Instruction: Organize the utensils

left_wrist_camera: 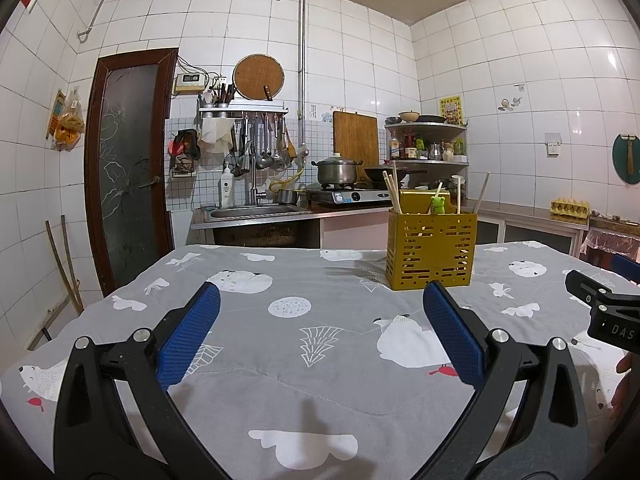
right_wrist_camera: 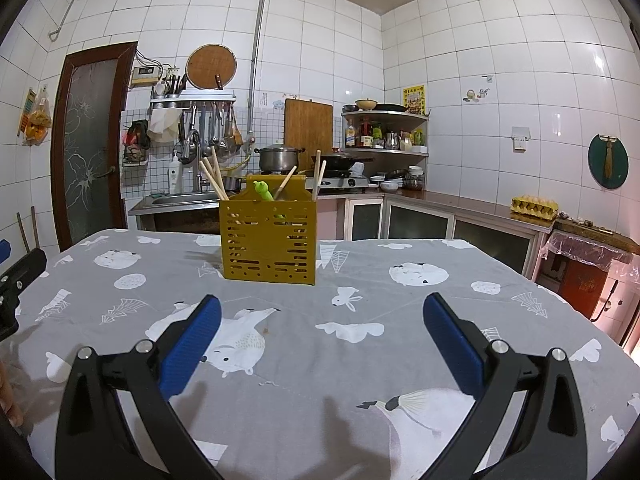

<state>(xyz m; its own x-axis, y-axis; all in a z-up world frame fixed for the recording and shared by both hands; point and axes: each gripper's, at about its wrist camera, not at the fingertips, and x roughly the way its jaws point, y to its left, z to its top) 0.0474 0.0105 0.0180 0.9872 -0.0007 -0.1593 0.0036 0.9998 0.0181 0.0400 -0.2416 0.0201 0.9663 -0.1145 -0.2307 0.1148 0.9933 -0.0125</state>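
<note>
A yellow slotted utensil holder (left_wrist_camera: 431, 248) stands upright on the table with the grey patterned cloth (left_wrist_camera: 320, 360). It holds wooden chopsticks (left_wrist_camera: 391, 192) and a green frog-topped utensil (left_wrist_camera: 437, 203). It also shows in the right wrist view (right_wrist_camera: 269, 238), with chopsticks (right_wrist_camera: 214, 180) and the green utensil (right_wrist_camera: 263, 191). My left gripper (left_wrist_camera: 320, 300) is open and empty, a little above the cloth, with the holder ahead to its right. My right gripper (right_wrist_camera: 320, 302) is open and empty, with the holder ahead to its left. Part of the right gripper's body (left_wrist_camera: 600, 304) shows in the left wrist view.
Behind the table runs a kitchen counter with a sink (left_wrist_camera: 256, 212), a gas stove with a pot (left_wrist_camera: 338, 170), a corner shelf with bottles (left_wrist_camera: 426, 148) and an egg tray (right_wrist_camera: 534, 205). A dark door (left_wrist_camera: 128, 164) stands at the left.
</note>
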